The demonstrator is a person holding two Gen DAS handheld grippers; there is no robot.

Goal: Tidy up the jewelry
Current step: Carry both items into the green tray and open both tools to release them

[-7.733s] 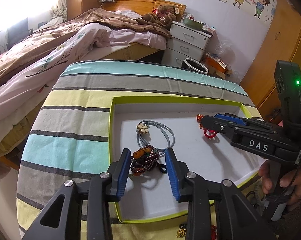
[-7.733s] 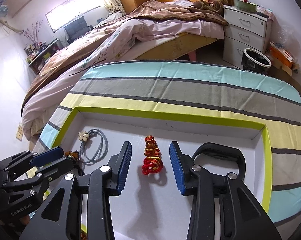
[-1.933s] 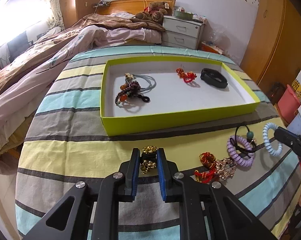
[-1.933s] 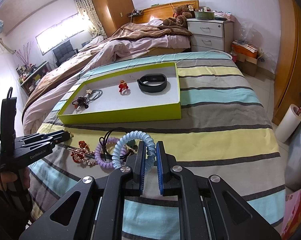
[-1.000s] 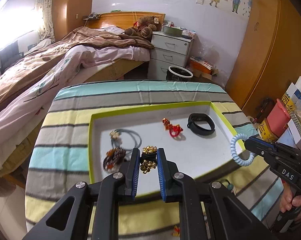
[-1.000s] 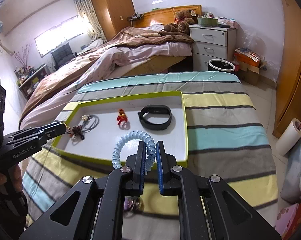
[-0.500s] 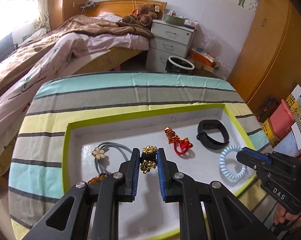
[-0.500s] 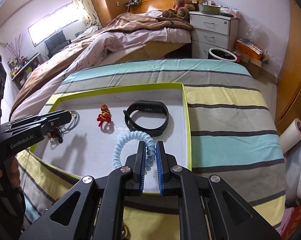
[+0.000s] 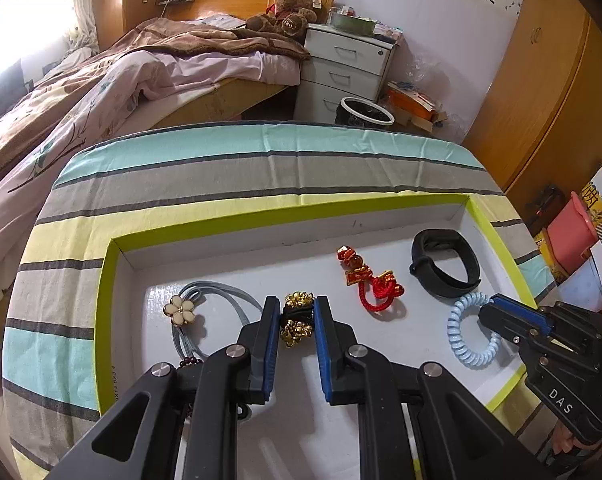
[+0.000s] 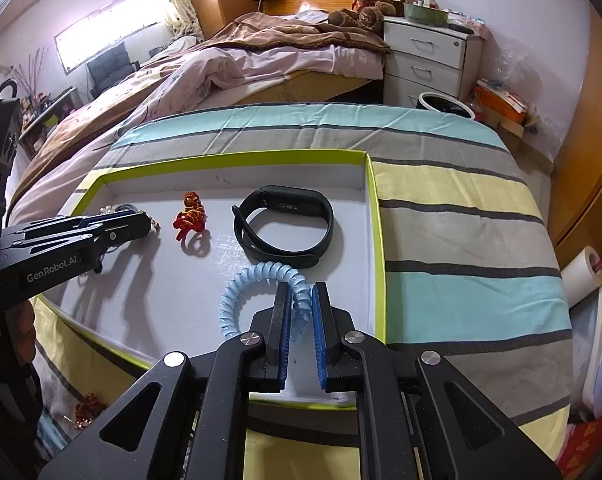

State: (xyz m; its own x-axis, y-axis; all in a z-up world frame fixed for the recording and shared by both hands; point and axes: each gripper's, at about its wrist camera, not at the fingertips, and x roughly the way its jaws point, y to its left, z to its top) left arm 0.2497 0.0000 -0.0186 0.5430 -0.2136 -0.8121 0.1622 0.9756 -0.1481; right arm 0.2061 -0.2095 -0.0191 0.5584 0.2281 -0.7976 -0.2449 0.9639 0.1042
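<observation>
Left wrist view is showing my left gripper (image 9: 295,320) pinching the gold bell hair tie (image 9: 297,318) narrowly by its dark band, so the bells are hanging free over the white floor of the green-rimmed tray (image 9: 105,280). I am holding it low over a bare patch, between the flower hair tie (image 9: 181,312) and the red knot charm (image 9: 371,280), probably so each piece is getting its own spot. To my right, my right gripper (image 10: 299,308) is clamping the pale blue coil hair tie (image 10: 257,284) by one side, its loop lying toward the black wristband (image 10: 285,224) and seemingly touching the tray floor near the front edge. Both pieces are looking ready for release. Beyond the tray, the striped cloth (image 9: 261,168) is running to the table's far edge. More jewelry is waiting outside the tray, a red piece (image 10: 87,410) near my left hand.
</observation>
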